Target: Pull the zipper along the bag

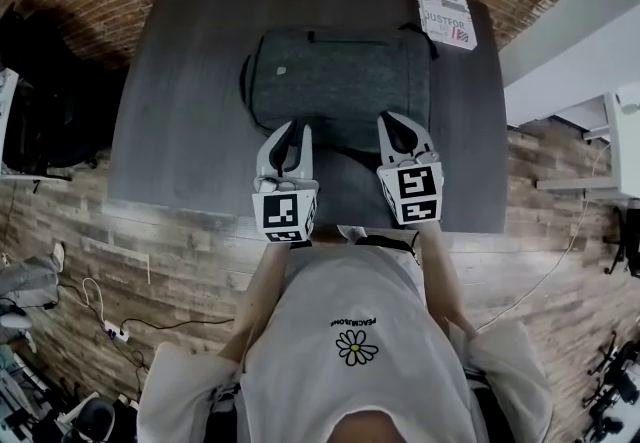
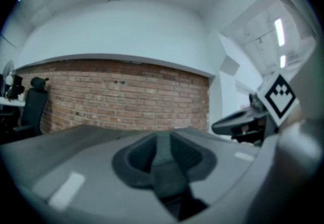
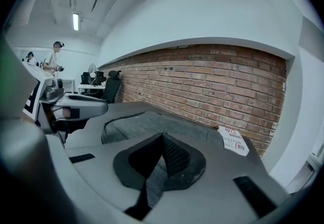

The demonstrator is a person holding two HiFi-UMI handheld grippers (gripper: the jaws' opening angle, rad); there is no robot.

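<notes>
**Both grippers at the near edge of the bag**

A grey bag (image 1: 345, 81) lay flat on the dark bench (image 1: 190, 131), towards the middle and far side, with its long side running left to right. The zipper pull could not be made out in any view.

The left gripper (image 1: 290, 131) was at the bag's near edge, towards the left end. Its own view showed the jaws a little apart, with a narrow strip of grey surface visible through the gap and nothing pinched between the pads.

The right gripper (image 1: 400, 123) was at the same near edge, further right, and was tilted somewhat downward. Its jaws were together, the tips meeting in a point. Bag fabric showed only through the opening behind them, and nothing was visibly caught in the tips.

The two grippers were side by side, near each other but not touching.

A printed box (image 1: 447, 11) lay on the far right corner of the bench, apart from the bag. Beyond the bench stood a brick wall (image 3: 212, 81). Far to the left in the right gripper view were an office chair (image 3: 112, 86) and a standing person (image 3: 53, 58).
</notes>
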